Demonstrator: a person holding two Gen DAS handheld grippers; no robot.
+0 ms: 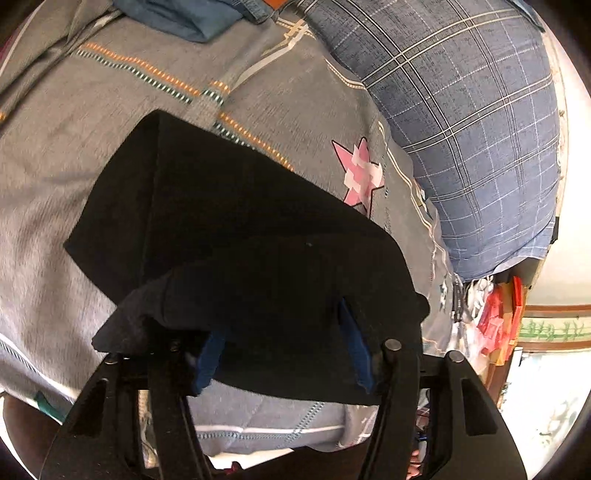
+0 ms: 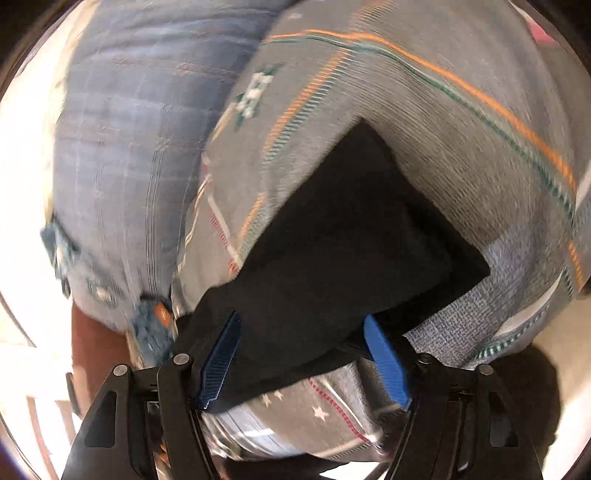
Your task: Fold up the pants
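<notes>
The black pants (image 1: 229, 221) lie folded into a compact block on the grey patterned bedsheet (image 1: 55, 155). In the left wrist view my left gripper (image 1: 284, 332) is open, its blue pads (image 1: 210, 354) spread wide, with the near edge of the pants draped over and between them. In the right wrist view the pants (image 2: 347, 240) show again as a dark slab. My right gripper (image 2: 303, 325) is open too, its blue pads (image 2: 388, 362) either side of the near corner of the cloth, not clamped.
A blue plaid pillow (image 1: 472, 122) lies along the sheet's far side and also shows in the right wrist view (image 2: 129, 155). Folded blue cloth (image 1: 184, 18) sits at the top. Red clutter (image 1: 495, 317) and floor lie beyond the bed edge.
</notes>
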